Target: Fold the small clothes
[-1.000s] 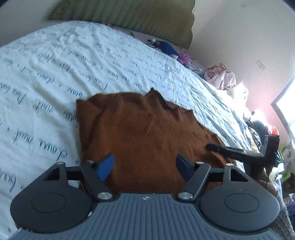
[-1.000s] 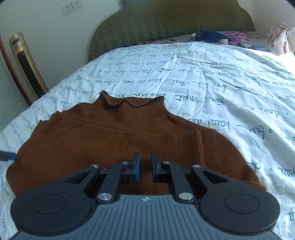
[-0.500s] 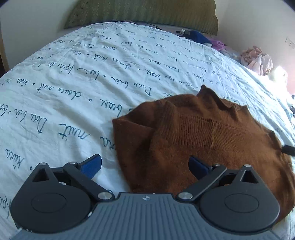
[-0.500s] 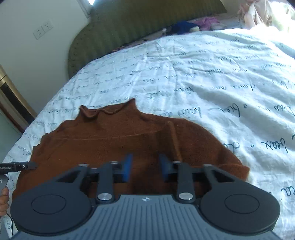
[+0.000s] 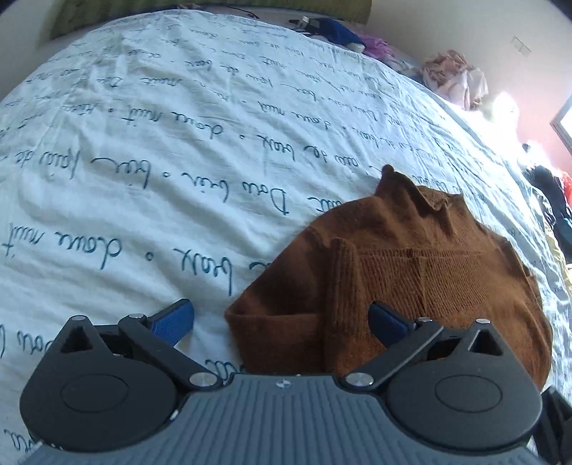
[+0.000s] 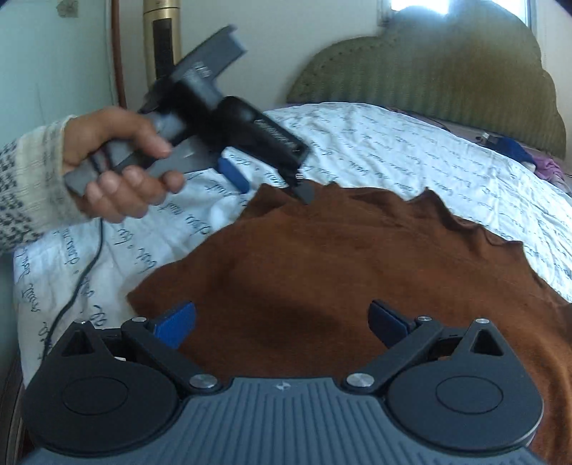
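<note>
A rust-brown knit sweater (image 5: 411, 272) lies folded on the white bed sheet (image 5: 178, 143) with blue script. My left gripper (image 5: 280, 320) stands open, straddling the sweater's near left corner without pressing it; one blue pad is over bare sheet, the other over the knit. In the right wrist view the sweater (image 6: 339, 268) fills the middle, and my right gripper (image 6: 282, 322) hangs open just above it, nothing pinched. A hand (image 6: 118, 161) in a knit sleeve holds the left gripper (image 6: 275, 191) at the sweater's far left edge.
A green padded headboard (image 6: 429, 71) backs the bed. Blue and purple items (image 5: 339, 32) and a pink clothes heap (image 5: 454, 78) lie along the far edge. A black cable (image 6: 82, 272) trails over the sheet; a gold-coloured column (image 6: 161, 39) stands by the wall.
My right gripper went from nearly shut to wide open and swung left, bringing the hand and left gripper into view. The left gripper widened and shifted toward the sweater's left corner.
</note>
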Demonstrator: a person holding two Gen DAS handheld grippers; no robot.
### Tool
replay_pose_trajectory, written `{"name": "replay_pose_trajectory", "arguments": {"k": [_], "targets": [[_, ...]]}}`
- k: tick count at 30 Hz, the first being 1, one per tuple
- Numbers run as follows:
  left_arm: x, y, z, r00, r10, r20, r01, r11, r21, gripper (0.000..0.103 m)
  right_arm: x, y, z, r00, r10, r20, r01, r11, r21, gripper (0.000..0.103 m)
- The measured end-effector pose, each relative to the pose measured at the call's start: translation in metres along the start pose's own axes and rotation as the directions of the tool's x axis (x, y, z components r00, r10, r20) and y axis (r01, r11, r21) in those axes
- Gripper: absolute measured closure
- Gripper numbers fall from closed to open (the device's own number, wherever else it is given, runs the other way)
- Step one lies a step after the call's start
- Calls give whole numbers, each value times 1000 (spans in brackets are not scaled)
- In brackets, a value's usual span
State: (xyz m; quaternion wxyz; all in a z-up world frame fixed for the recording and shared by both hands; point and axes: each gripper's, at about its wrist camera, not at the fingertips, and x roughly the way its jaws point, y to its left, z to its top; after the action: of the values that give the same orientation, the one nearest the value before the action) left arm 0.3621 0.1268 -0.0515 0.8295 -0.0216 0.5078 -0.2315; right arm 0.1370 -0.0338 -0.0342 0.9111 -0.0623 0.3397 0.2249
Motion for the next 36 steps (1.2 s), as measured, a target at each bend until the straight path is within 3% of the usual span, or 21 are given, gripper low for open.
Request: {"name": "replay_pose_trajectory", "arguments": {"k": [3,7,9,14,18,21,23,24,25,30,31,33,35,36], "targets": [[11,-2,9,999,-36,-39,37,999,29,1,3,35,-1,1000,25,5,-24,998,-60,0],[13,-3,12,996,-58,-70,63,995,75,1,6,67,-6,999,-12,46,21,982,-188,1],[13,-1,10,995,-65,-78,71,994,79,1,9,80,-8,994,-77,78,95,962,-255,1],[11,-1,5,996,-66,-66,72,993,91,1,18,98,-13,996,-64,68,84,931,-355,1],[14,-8,7,997,-38,-60,44,994,102,1,31,104,-14,987,-144,67,158,907,-391,25],[17,-12,8,998,-17,-61,24,993,115,0,39,105,-12,981,-180,74,195,897,-398,29],[18,-15,9,998,-3,-59,10,993,121,0,42,105,-11,980,-185,78,201,896,-395,49],[19,-16,9,998,6,-59,1,992,123,0,43,104,-11,980,-186,74,200,898,-392,63],[20,-17,9,998,14,-58,-6,992,126,0,46,103,-11,980,-188,68,200,900,-388,69],[22,-22,10,998,43,-53,-36,991,126,2,51,104,-6,984,-171,50,178,918,-354,71],[22,-22,10,998,50,-44,-45,991,126,5,51,103,-5,985,-166,50,173,923,-344,73],[20,-25,11,996,83,-18,-79,988,133,30,49,104,-5,986,-161,48,167,923,-346,77],[18,-24,16,999,32,-38,-28,994,101,79,46,101,-4,988,-149,51,157,929,-336,81],[19,-22,19,998,-18,-61,22,997,70,85,46,101,-4,988,-145,52,154,929,-336,82]]}}
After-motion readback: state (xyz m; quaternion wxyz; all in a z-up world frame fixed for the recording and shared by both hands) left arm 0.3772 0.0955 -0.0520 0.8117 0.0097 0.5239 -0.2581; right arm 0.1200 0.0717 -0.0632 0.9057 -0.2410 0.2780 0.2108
